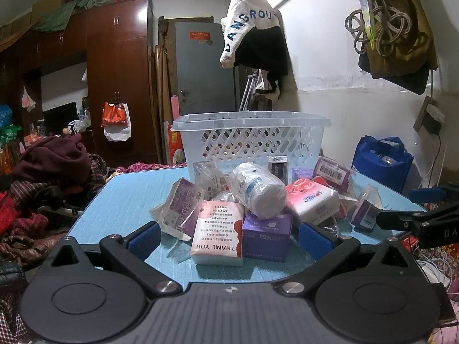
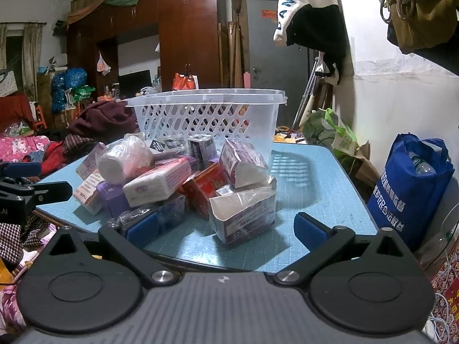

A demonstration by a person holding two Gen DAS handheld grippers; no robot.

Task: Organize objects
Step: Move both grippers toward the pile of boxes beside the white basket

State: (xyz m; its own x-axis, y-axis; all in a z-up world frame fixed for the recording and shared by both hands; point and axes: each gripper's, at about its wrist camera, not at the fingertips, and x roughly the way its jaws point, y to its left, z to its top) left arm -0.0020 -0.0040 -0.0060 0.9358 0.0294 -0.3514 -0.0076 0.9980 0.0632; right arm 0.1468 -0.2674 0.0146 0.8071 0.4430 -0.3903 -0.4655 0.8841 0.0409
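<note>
Packets [image 1: 229,209] lie heaped just ahead of both tongs [image 1: 229,239] [image 2: 226,229], each spread wide, gripping nothing.

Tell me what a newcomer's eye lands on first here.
A jumbled pile of tissue packs and small boxes crowds the middle of the light blue tabletop, topped by a plastic-wrapped white roll. Behind the pile stands a white perforated plastic basket. A white cap lettered in blue hangs on the wall above.

One white basket [image 1: 252,132], one blue table [image 1: 120,200], one wrapped white roll [image 1: 259,190], one blue bag [image 2: 413,183].
</note>
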